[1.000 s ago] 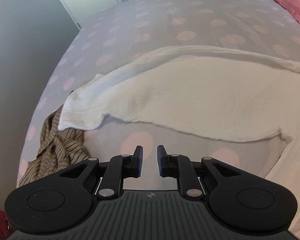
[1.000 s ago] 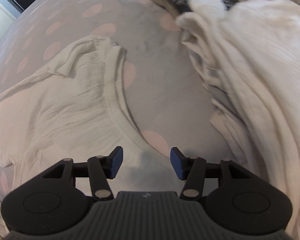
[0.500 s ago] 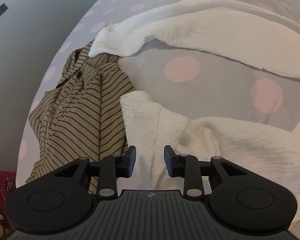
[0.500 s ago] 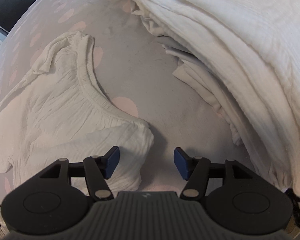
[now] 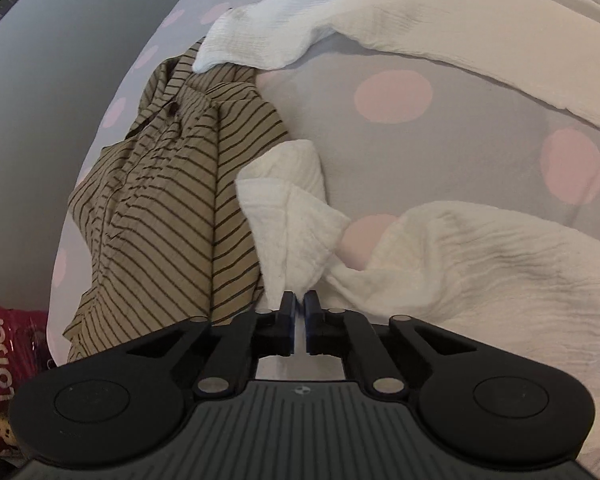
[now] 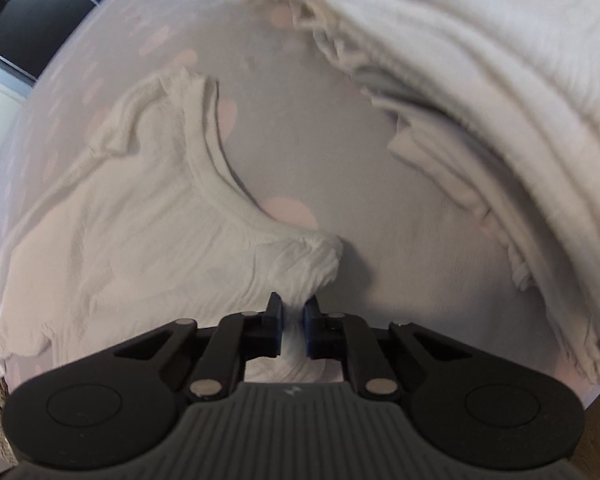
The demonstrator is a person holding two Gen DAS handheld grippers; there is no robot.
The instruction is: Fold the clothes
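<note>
Now both claws are pinched onto the same white crinkled top, which lies spread on the grey bedspread [image 5: 452, 152] with pink dots. Low in the left wrist view, the left gripper [image 5: 299, 305] has its jaws drawn nearly together on a bunched fold of the white top [image 5: 296, 216], with only a thin strip of cloth between the blue pads; the fabric rises from the pinch toward mid-frame and spreads away to the right. Just left of it, touching the cloth's edge, lies a crumpled tan striped shirt [image 5: 168, 200]. At lower centre of the right wrist view, the right gripper [image 6: 293, 307] is likewise clamped on a gathered corner of the white top [image 6: 140, 216], beside its curved neckline. A pile of white laundry [image 6: 480, 80] fills the upper right.
</note>
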